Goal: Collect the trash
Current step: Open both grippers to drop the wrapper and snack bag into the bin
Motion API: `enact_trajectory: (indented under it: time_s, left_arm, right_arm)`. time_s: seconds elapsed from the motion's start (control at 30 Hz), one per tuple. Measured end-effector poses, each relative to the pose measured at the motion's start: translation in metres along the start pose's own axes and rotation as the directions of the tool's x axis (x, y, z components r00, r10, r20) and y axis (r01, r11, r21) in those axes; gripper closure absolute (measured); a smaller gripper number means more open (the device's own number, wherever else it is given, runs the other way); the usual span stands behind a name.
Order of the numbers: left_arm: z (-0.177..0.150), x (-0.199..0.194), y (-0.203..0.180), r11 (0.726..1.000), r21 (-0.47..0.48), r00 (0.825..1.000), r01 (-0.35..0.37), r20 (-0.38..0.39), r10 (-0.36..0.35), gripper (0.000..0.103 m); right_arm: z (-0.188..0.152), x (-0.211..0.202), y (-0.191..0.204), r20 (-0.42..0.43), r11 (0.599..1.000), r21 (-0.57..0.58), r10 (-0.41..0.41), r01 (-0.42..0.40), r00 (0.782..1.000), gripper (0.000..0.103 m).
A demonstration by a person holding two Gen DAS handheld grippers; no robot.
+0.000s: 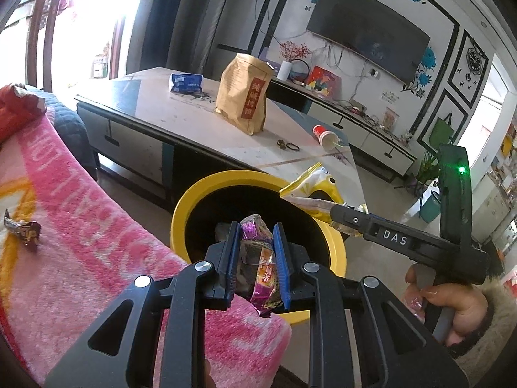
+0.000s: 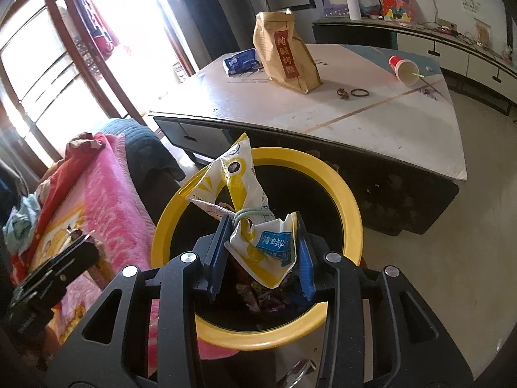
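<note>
Fingers (image 1: 280, 258) pinching crumpled purple wrapper (image 1: 258, 258) (foil, shiny)

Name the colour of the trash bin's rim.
Yellow rim, black inside; clearest in the right wrist view.

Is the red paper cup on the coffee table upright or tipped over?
Tipped over. The red paper cup lies on its side on the coffee table, open mouth facing the camera, a straw poking out.

You are facing a low coffee table (image 1: 181, 113); sunlight is pouring through the window (image 2: 42, 64), a television (image 1: 368, 42) hanging opposite.
</note>
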State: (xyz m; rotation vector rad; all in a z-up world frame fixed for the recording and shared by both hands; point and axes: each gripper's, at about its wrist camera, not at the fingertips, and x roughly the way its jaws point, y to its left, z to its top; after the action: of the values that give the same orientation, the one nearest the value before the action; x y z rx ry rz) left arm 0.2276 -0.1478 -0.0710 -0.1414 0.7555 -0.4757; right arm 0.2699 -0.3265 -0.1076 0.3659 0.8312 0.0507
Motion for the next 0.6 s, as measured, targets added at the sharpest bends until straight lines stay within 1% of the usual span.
enact_trajectory:
  time_s: [0.07, 0.13, 0.17, 0.2, 0.27, 0.3, 0.33, 0.37, 0.4, 0.6]
  left_arm:
    - [0.0, 0.003, -0.001, 1.0, 0.001, 1.0, 0.006, -0.004, -0.006, 0.081]
    - [0.0, 0.007, -0.002, 1.0, -0.001, 1.0, 0.008, -0.01, -0.008, 0.077]
    - [0.0, 0.009, -0.002, 1.0, -0.003, 1.0, 0.005, -0.012, -0.005, 0.064]
    - [-0.001, 0.009, -0.001, 1.0, -0.006, 1.0, 0.001, -0.009, -0.001, 0.044]
    - [-0.002, 0.007, -0.001, 1.0, -0.008, 1.0, 0.001, -0.003, -0.001, 0.028]
    - [-0.002, 0.006, 0.0, 1.0, -0.006, 1.0, -0.005, 0.001, 0.005, 0.024]
    - [-0.002, 0.003, 0.0, 1.0, -0.002, 1.0, -0.015, 0.009, 0.016, 0.021]
    - [-0.002, 0.002, 0.0, 1.0, 0.0, 1.0, -0.024, 0.014, 0.024, 0.017]
    - [-0.002, 0.0, 0.001, 0.999, 0.0, 0.999, -0.033, 0.02, 0.033, 0.015]
    - [-0.004, -0.018, 0.013, 0.996, -0.019, 0.995, -0.087, 0.053, 0.088, 0.014]
  right_arm:
    - [0.0, -0.002, -0.003, 0.007, 1.0, 0.027, 0.0, -0.001, 1.0, 0.063]
    - [0.002, -0.004, -0.008, 0.02, 0.999, 0.051, -0.002, 0.001, 1.0, 0.059]
    - [0.003, -0.004, -0.009, 0.025, 0.998, 0.059, -0.007, 0.006, 1.0, 0.055]
    - [0.003, -0.005, -0.011, 0.032, 0.998, 0.069, -0.012, 0.01, 0.999, 0.054]
    - [0.005, -0.006, -0.012, 0.04, 0.997, 0.074, -0.015, 0.012, 0.999, 0.053]
    - [0.005, -0.007, -0.011, 0.045, 0.998, 0.068, -0.019, 0.016, 0.999, 0.052]
    - [0.005, -0.007, -0.01, 0.048, 0.998, 0.063, -0.021, 0.018, 0.999, 0.049]
    - [0.005, -0.007, -0.009, 0.051, 0.998, 0.057, -0.022, 0.019, 0.998, 0.047]
    - [0.005, -0.008, -0.005, 0.056, 0.999, 0.041, -0.02, 0.017, 0.998, 0.047]
    - [0.004, -0.018, 0.02, 0.097, 0.998, -0.062, 0.006, 0.0, 0.995, 0.043]
